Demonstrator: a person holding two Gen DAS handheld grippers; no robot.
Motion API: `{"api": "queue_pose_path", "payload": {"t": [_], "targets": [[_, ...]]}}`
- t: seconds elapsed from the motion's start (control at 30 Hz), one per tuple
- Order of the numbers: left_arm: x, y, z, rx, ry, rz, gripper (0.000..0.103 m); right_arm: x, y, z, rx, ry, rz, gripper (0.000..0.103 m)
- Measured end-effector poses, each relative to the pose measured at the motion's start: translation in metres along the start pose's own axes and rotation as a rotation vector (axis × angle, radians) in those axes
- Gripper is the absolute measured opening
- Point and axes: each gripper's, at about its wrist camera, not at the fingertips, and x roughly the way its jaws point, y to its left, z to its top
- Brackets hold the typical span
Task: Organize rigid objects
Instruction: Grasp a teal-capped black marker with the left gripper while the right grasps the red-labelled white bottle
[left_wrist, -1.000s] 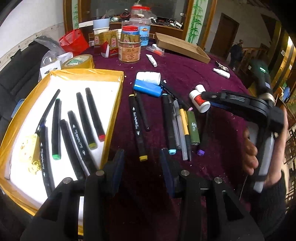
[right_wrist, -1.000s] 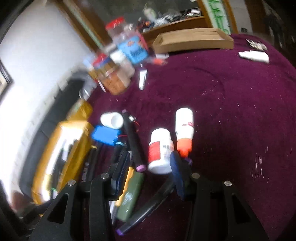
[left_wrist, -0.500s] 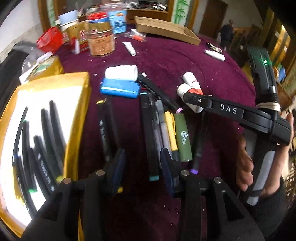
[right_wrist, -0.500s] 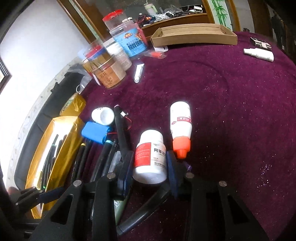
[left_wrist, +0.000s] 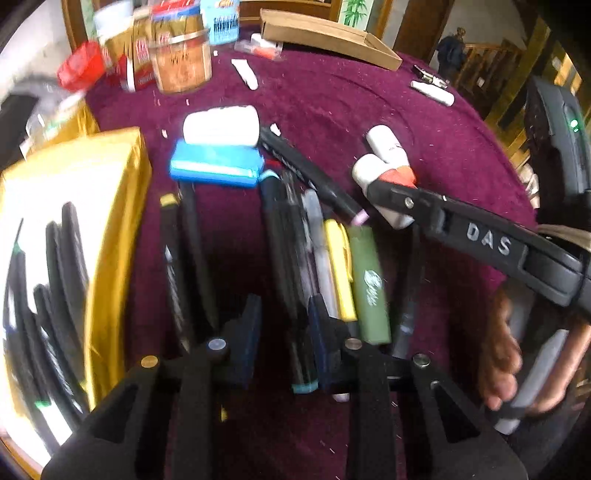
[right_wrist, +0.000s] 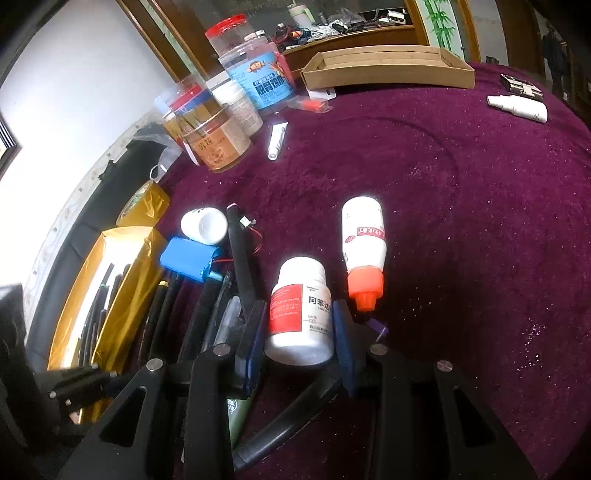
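Several black markers and pens (left_wrist: 291, 258) lie side by side on the purple cloth beside a gold box (left_wrist: 114, 206) that holds more markers. My left gripper (left_wrist: 284, 332) is open, its jaws on either side of a black marker with a teal cap (left_wrist: 304, 387). My right gripper (right_wrist: 300, 334) has its pads against both sides of a white pill bottle with a red label (right_wrist: 301, 314), which lies on the cloth. A white bottle with an orange cap (right_wrist: 364, 251) lies just right of it. The right gripper shows in the left wrist view (left_wrist: 384, 192).
A blue battery pack (left_wrist: 216, 166) and a white jar (left_wrist: 221, 125) lie beyond the markers. Jars and tins (right_wrist: 218, 136) stand at the back left, a cardboard tray (right_wrist: 388, 68) at the back. A white tube (right_wrist: 517, 107) lies far right.
My left gripper has moved right from the gold box to the loose markers. My right gripper has moved forward around the pill bottle and narrowed onto it.
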Motion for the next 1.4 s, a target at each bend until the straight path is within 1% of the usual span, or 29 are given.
{"api": "queue_pose_path", "payload": {"t": [0.03, 0.07, 0.1, 0.17, 0.27, 0.3, 0.4, 0.53, 0.63, 0.73, 0.83, 0.97, 1.03, 1.13, 1.2, 1.33, 1.4], "targets": [[0.001, 0.001, 0.0, -0.007, 0.005, 0.008, 0.013, 0.0, 0.0, 0.0, -0.003, 0.0, -0.002, 0.031], [0.004, 0.003, -0.002, -0.012, 0.027, 0.0, 0.012, 0.0, 0.001, 0.0, -0.005, -0.001, -0.004, 0.031], [0.005, 0.006, -0.006, -0.017, 0.028, -0.009, 0.012, 0.0, 0.001, 0.0, -0.005, -0.002, -0.003, 0.031], [-0.001, 0.011, -0.017, -0.013, 0.023, 0.006, 0.012, 0.0, 0.0, -0.001, -0.005, -0.002, -0.002, 0.031], [-0.011, 0.014, -0.036, -0.014, 0.028, -0.016, 0.012, 0.0, 0.001, -0.001, -0.007, -0.001, -0.006, 0.031], [-0.012, 0.013, -0.04, -0.011, 0.025, -0.013, 0.012, 0.0, 0.002, -0.002, -0.01, -0.001, -0.005, 0.031], [-0.009, 0.009, -0.037, -0.003, 0.025, 0.005, 0.013, 0.0, 0.005, -0.003, -0.025, -0.005, -0.007, 0.031], [-0.001, 0.001, -0.025, 0.05, 0.018, 0.05, 0.013, 0.002, 0.012, -0.006, -0.069, -0.005, -0.046, 0.03], [0.002, 0.002, -0.019, 0.052, 0.005, 0.062, 0.013, 0.003, 0.015, -0.007, -0.084, -0.004, -0.06, 0.03], [0.001, 0.005, -0.02, 0.042, -0.006, 0.051, 0.012, -0.001, 0.017, -0.008, -0.09, -0.031, -0.091, 0.03], [-0.003, 0.013, -0.022, -0.007, -0.023, 0.034, 0.012, -0.013, 0.029, -0.008, -0.146, -0.1, -0.134, 0.03], [-0.007, 0.016, -0.027, -0.015, -0.028, 0.013, 0.012, -0.019, 0.037, -0.008, -0.176, -0.133, -0.147, 0.03], [-0.007, 0.016, -0.027, -0.026, -0.035, 0.019, 0.012, -0.021, 0.039, -0.008, -0.184, -0.14, -0.146, 0.03], [-0.018, 0.017, -0.029, -0.057, -0.078, 0.045, 0.012, -0.026, 0.041, -0.009, -0.189, -0.163, -0.118, 0.03], [-0.033, 0.017, -0.033, -0.055, -0.128, 0.082, 0.012, -0.031, 0.043, -0.009, -0.19, -0.185, -0.089, 0.03], [-0.07, 0.019, -0.038, -0.068, -0.238, 0.123, 0.012, -0.036, 0.047, -0.01, -0.204, -0.214, -0.048, 0.03], [-0.081, 0.021, -0.041, -0.068, -0.256, 0.141, 0.012, -0.037, 0.052, -0.012, -0.222, -0.222, -0.045, 0.03]]}}
